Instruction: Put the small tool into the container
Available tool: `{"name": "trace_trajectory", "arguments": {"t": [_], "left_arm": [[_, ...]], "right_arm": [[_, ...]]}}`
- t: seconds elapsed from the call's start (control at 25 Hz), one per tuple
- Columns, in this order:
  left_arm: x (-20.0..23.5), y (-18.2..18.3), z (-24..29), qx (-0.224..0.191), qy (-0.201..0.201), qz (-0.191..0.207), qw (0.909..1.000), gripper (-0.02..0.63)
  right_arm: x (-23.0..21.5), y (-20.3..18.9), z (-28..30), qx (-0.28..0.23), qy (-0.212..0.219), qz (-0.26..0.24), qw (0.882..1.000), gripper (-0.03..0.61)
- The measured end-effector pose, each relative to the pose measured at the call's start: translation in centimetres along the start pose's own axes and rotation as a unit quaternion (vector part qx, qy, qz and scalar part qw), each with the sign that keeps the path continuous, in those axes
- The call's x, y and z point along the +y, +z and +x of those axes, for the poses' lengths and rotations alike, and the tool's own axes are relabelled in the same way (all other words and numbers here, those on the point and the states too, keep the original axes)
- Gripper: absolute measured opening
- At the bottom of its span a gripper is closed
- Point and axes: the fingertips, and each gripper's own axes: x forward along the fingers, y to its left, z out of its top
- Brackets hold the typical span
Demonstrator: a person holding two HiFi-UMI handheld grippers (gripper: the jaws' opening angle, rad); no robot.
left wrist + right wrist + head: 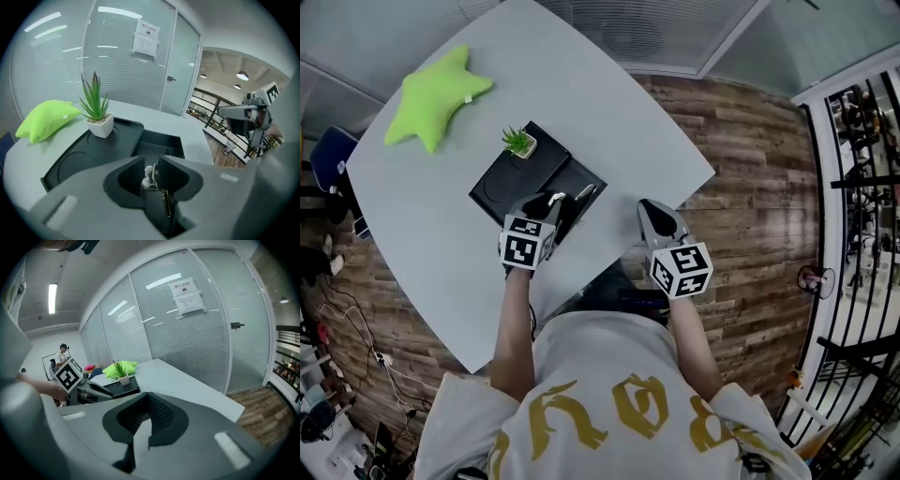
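My left gripper [553,202] [151,171] is shut on a small silvery metal tool [150,178], whose dark body hangs back between the jaws. It hovers over the near edge of the black container [502,183] [70,164], just before its rectangular compartment [159,146]. A thin silvery thing [586,193] shows in that compartment to the right of the fingertips. My right gripper [651,208] [146,417] is shut on nothing, held above the table's right edge, apart from the container [124,388].
A small potted plant [519,142] [96,119] [123,375] stands in the container's far corner. A green star cushion [436,98] [44,118] lies on the grey table [628,122] beyond. The table's edge and wooden floor [750,187] are to the right.
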Motion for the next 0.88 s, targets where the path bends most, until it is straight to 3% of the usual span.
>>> {"name": "trace_trajectory", "arguments": {"t": [0.36,0.88], "left_arm": [[-0.6,3.2,-6.3,-0.104,0.019,-0.031,0.994,0.091],[-3.0,4.1,-14.4,-0.236,0.002,-0.084,0.968,0.029]], "right_arm": [[3.4,1.6,-1.9,-0.031,0.014,-0.03,0.999,0.021],[9.1,4.7,-5.5,-0.095,0.02,-0.085,0.992,0.021]]}}
